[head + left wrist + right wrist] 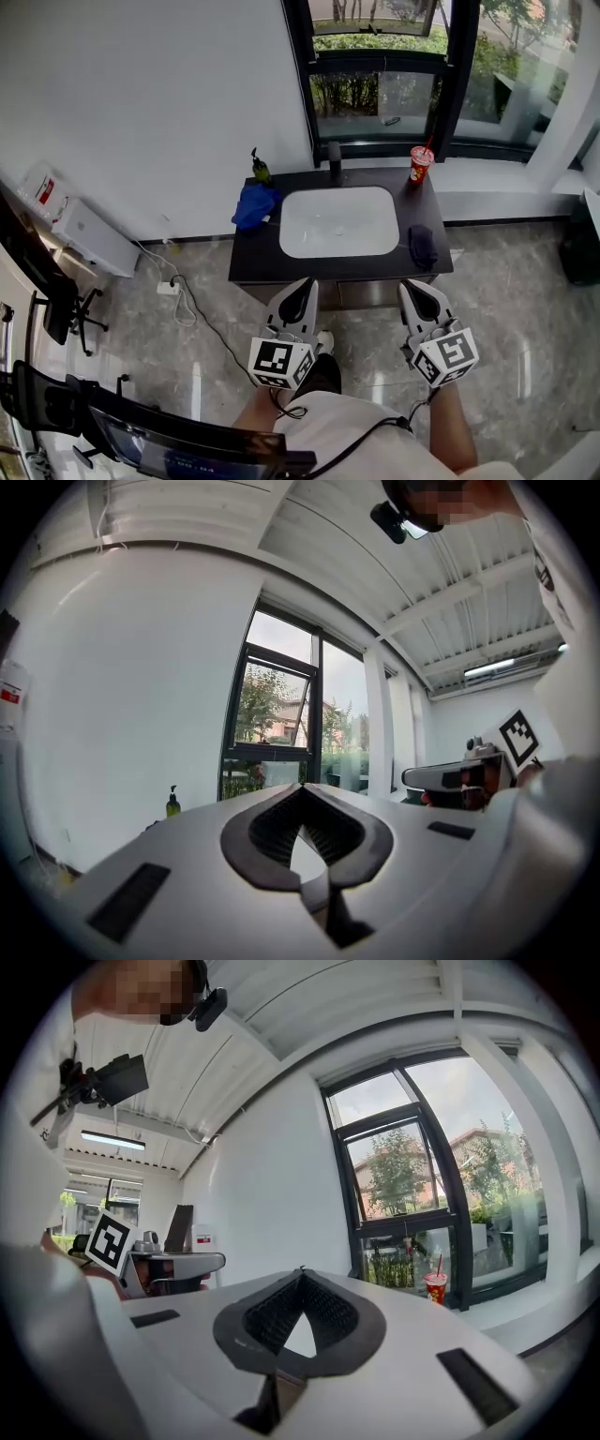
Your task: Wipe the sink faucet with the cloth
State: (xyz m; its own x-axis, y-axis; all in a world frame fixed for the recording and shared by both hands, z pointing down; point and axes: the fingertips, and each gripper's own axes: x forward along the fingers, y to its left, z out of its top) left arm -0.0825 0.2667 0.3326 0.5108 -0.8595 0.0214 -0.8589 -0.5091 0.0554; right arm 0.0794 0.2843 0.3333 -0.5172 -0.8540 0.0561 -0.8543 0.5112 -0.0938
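Observation:
A black faucet (pixel 334 157) stands at the back of the white sink (pixel 338 221) set in a dark counter (pixel 253 262). A crumpled blue cloth (pixel 254 202) lies on the counter left of the basin. A small dark cloth (pixel 422 246) lies on the right side. My left gripper (pixel 310 281) and right gripper (pixel 406 284) hover side by side just in front of the counter's near edge, both shut and holding nothing. In the left gripper view the jaws (pixel 302 787) meet at the tip and point up at the window; the right gripper view shows those jaws (pixel 300 1271) the same way.
A green soap bottle (pixel 260 168) stands at the counter's back left. A red cup with a straw (pixel 419 164) sits at the back right. The window sill runs behind. A white box (pixel 90 234) and a power strip (pixel 170 287) lie on the floor at left.

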